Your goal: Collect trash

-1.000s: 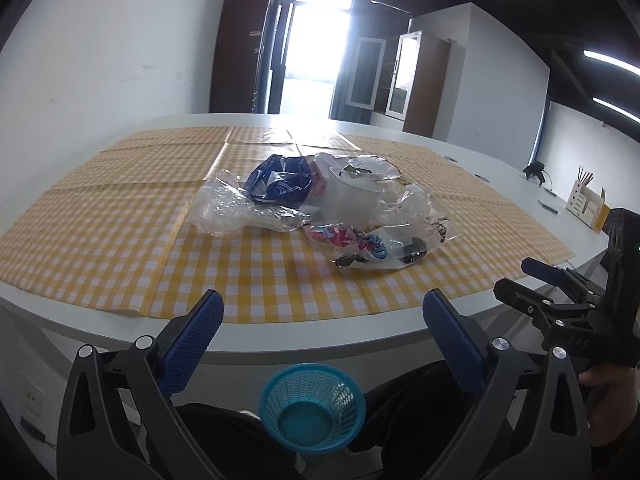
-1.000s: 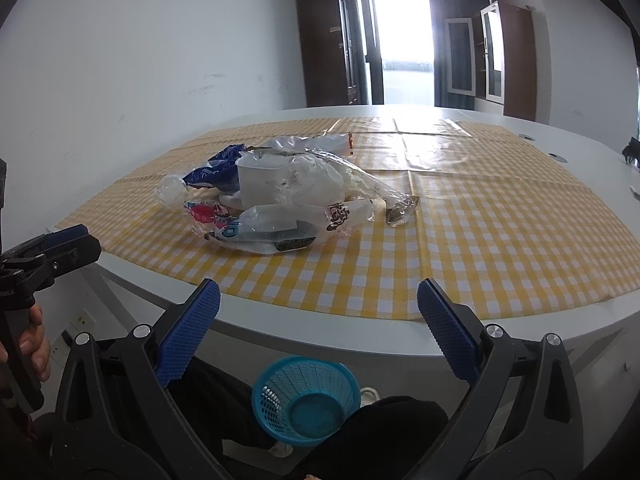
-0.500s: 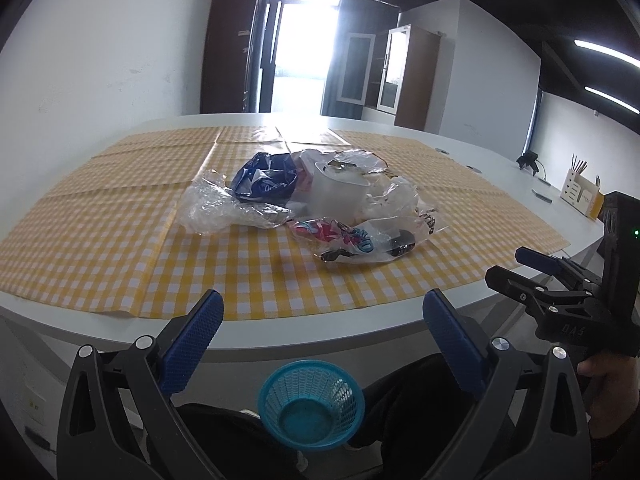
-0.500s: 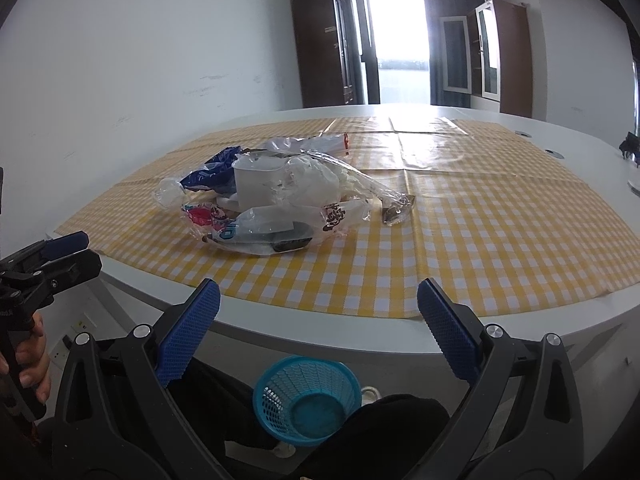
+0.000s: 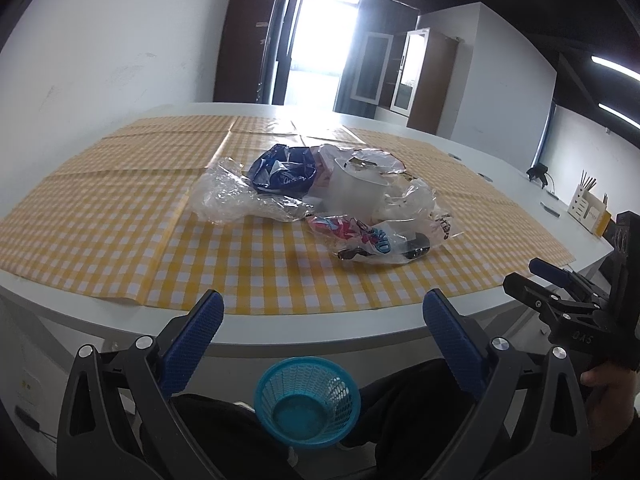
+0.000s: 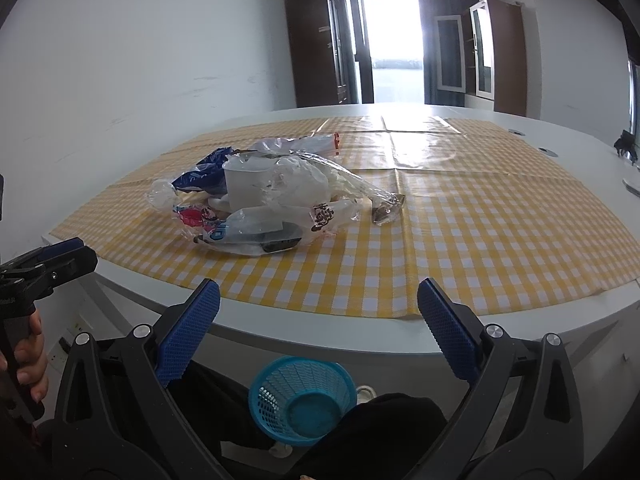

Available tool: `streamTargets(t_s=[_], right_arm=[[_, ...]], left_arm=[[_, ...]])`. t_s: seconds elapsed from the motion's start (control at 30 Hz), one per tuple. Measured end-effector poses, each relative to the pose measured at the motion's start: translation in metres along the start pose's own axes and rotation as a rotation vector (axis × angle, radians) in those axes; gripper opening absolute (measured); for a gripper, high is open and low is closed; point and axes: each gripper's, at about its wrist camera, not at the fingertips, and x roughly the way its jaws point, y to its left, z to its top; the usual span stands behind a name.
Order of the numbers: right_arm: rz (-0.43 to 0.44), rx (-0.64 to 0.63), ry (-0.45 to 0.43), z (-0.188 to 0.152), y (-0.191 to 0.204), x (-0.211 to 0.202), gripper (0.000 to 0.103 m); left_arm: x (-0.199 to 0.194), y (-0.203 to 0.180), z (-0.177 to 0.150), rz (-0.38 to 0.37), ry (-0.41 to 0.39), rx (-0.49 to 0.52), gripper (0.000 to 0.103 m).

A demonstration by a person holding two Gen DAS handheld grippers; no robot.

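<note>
A pile of trash lies on the yellow checked tablecloth: clear plastic bags, a blue wrapper, a white cup and a printed wrapper. The pile also shows in the right wrist view. A small blue mesh basket stands on the floor below the table edge, also in the right wrist view. My left gripper is open and empty before the table edge. My right gripper is open and empty too, and also shows at the right of the left wrist view.
The white table curves along its front edge above the person's dark-clothed legs. A desk organiser with pens stands at the far right. A cabinet and a bright doorway are behind the table.
Both grippers have drifted slightly, so the trash pile sits a little further left in each view. Both stay open and empty.
</note>
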Motion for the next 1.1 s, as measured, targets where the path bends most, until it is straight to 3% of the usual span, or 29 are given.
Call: streamTargets(t_s=[0.07, 0.17, 0.37, 0.7, 0.77, 0.83, 0.87, 1.1], right_arm=[[-0.009, -0.001, -0.004, 0.002, -0.002, -0.001, 0.094], [-0.024, -0.002, -0.013, 0.005, -0.008, -0.001, 0.094], [-0.055, -0.04, -0.015, 0.025, -0.02, 0.018, 0.094], [-0.102, -0.162, 0.057, 0.062, -0.04, 0.075, 0.093], [-0.1, -0.175, 0.081, 0.069, -0.041, 0.088, 0.093], [-0.085, -0.19, 0.1, 0.077, -0.042, 0.098, 0.091], [-0.081, -0.194, 0.107, 0.081, -0.043, 0.103, 0.088], [-0.064, -0.262, 0.172, 0.098, -0.037, 0.135, 0.081]], left_arm=[[0.0, 0.003, 0.001, 0.011, -0.011, -0.019, 0.097], [-0.003, 0.004, 0.002, 0.09, -0.054, -0.003, 0.097], [0.014, 0.017, 0.019, 0.057, -0.036, -0.068, 0.097], [0.064, 0.054, 0.048, 0.064, 0.032, -0.257, 0.093], [0.074, 0.057, 0.052, 0.107, 0.047, -0.252, 0.093], [0.081, 0.055, 0.059, 0.228, 0.034, -0.195, 0.091], [0.082, 0.054, 0.063, 0.249, 0.023, -0.177, 0.09], [0.103, 0.075, 0.088, 0.263, 0.056, -0.229, 0.09]])
